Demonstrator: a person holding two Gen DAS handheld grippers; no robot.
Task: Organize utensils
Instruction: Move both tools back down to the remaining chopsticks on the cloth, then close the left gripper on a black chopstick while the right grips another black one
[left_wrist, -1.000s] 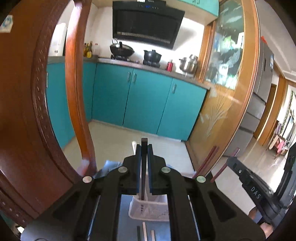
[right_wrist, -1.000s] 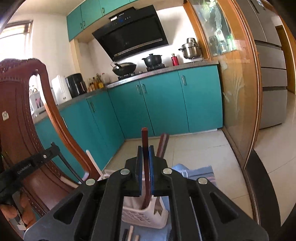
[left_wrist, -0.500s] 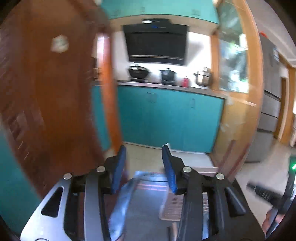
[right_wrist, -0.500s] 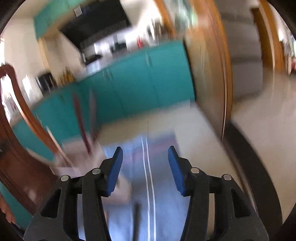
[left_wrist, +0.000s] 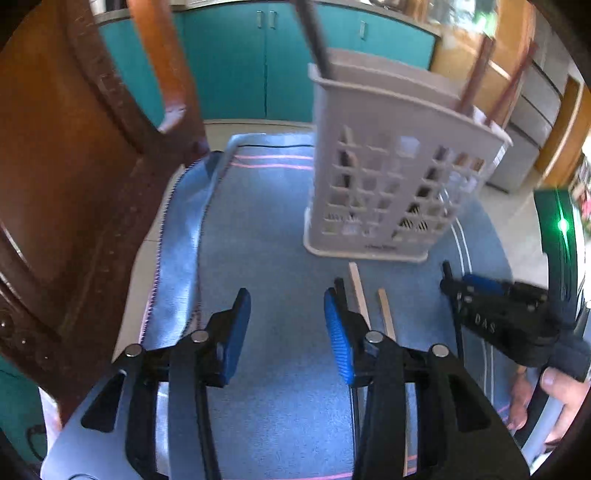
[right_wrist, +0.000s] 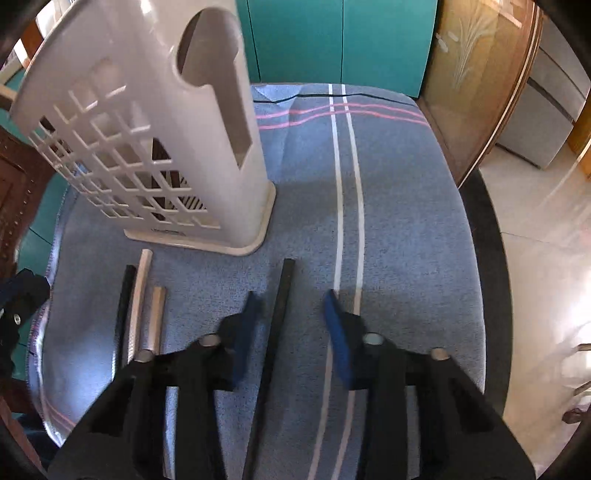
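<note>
Left view: the left tool (left_wrist: 287, 330) hangs with fingers apart over the blue cloth (left_wrist: 258, 229), the basket (left_wrist: 388, 166) upper right. Right view: the right tool (right_wrist: 291, 325), also spread, straddles a black chopstick (right_wrist: 279, 317), probably lining up a pickup.

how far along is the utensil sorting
Partly done: several chopsticks already stand in the white holder. Nothing is in hand; the left hand-held gripper and right hand-held gripper are both open. Left: four loose sticks on the cloth, including the black one.
</note>
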